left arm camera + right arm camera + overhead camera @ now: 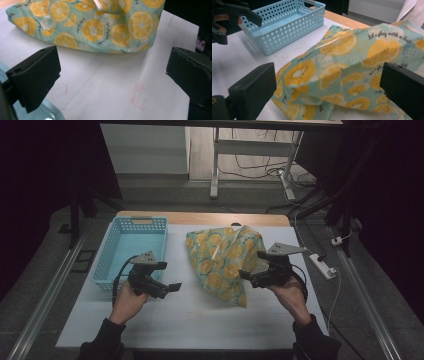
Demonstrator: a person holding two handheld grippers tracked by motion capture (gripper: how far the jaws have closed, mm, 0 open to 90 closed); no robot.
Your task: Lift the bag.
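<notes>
From above, the basket (131, 247) sat at the surface's (190, 315) left. The left tongs (170, 287) gaped wide, empty, short of the cloth (225, 262). The right tongs (248, 274) gaped wide beside the cloth; their own view showed its printed lettering.

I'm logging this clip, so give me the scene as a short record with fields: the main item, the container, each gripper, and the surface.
main item: lemon-print cloth bag, crumpled, lying on the table right of centre
container: light blue perforated basket, at the left, nothing seen in it
left gripper: open, over bare table between basket and bag, holding nothing
right gripper: open, at the bag's right edge, jaws either side of the fabric, not closed on it
surface: white table with a wooden far edge
</notes>
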